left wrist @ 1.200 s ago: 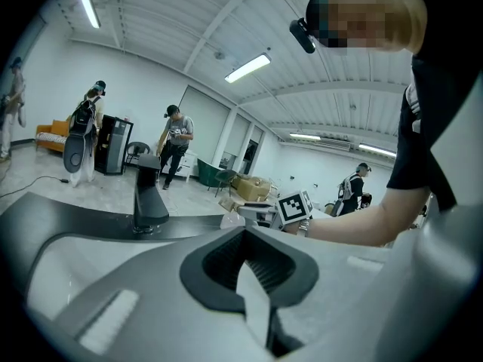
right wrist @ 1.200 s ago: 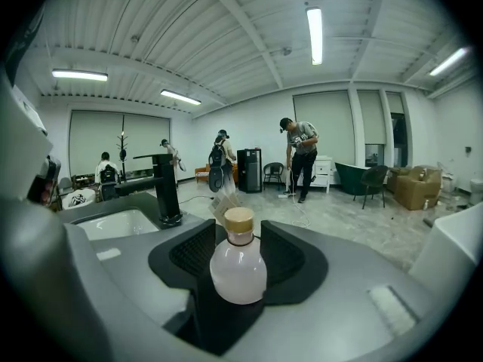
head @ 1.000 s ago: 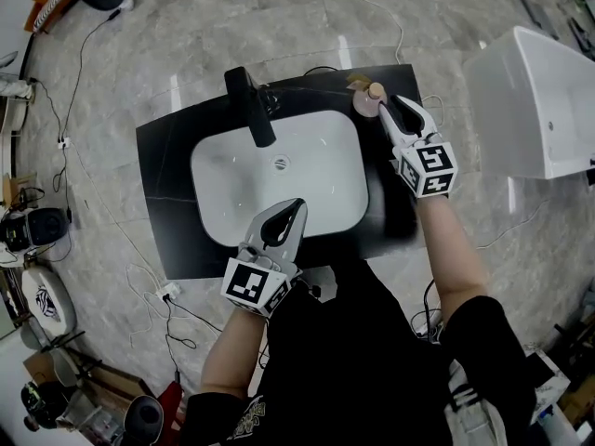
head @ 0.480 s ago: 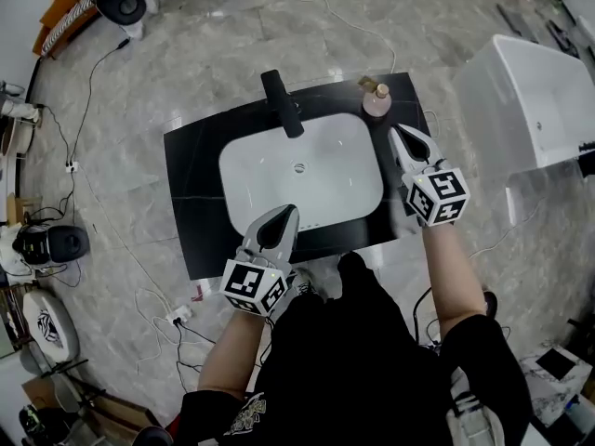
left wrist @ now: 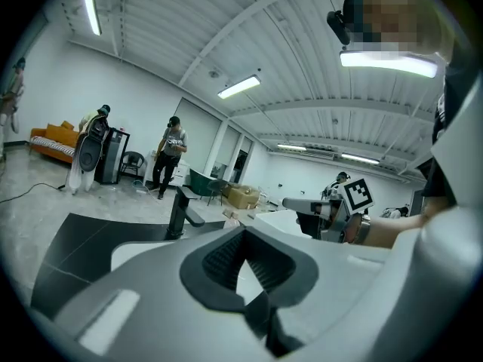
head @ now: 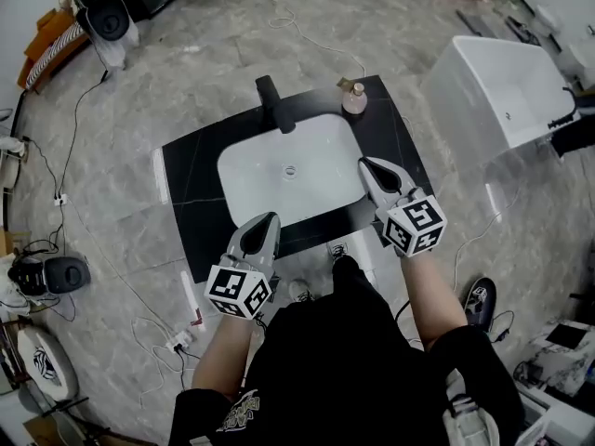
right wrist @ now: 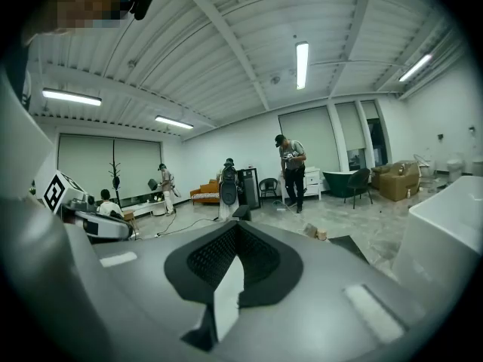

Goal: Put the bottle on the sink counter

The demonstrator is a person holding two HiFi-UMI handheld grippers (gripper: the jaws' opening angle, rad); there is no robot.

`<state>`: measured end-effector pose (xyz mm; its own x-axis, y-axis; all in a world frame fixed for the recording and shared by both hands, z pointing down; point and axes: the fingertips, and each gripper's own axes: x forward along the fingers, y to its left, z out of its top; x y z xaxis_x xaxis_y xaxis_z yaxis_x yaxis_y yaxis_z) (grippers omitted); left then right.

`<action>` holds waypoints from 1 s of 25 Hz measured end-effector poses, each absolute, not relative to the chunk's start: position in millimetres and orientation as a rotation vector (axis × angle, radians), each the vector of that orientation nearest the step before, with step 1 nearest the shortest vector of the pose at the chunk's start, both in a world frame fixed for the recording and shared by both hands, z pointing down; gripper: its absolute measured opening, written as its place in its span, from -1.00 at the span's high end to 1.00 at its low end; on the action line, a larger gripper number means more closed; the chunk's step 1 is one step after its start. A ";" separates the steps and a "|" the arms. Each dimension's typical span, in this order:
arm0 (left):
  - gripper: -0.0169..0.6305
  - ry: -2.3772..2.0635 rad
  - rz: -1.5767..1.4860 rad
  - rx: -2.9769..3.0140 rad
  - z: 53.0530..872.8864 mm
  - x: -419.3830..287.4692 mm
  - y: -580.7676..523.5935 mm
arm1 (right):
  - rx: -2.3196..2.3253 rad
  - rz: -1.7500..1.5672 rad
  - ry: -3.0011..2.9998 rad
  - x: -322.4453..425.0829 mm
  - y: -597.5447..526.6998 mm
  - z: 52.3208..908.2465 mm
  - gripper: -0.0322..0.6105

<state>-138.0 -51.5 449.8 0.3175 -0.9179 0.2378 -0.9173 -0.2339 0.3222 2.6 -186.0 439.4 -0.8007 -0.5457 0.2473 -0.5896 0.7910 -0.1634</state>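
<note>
Right gripper view shows the right gripper (right wrist: 235,228) with jaws pressed together on nothing; the left gripper (left wrist: 243,236) is closed and empty too. Both hover by the front edge of the sink counter (head: 186,175) — the bottle (head: 354,100) stands upright at its far right corner, well apart. It looks small, rigid, probably light and slick; 2 jaws should take its body, below the neck.

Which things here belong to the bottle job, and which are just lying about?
Job: bottle, sink counter, left tool, right tool.
Lying about: faucet, white tub, shoe.
</note>
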 end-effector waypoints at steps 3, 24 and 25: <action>0.95 -1.604 0.004 2.208 449.3 -141.5 -31.8 | 0.915 0.381 -2.808 -0.2 -153.7 433.6 0.82; 0.95 -1.561 0.040 2.287 432.0 -91.4 41.4 | 0.798 0.311 -2.816 25.6 -37.0 412.2 0.82; 0.95 -1.564 0.034 2.279 431.4 -86.2 42.2 | 0.782 0.309 -2.815 29.9 -33.9 411.4 0.82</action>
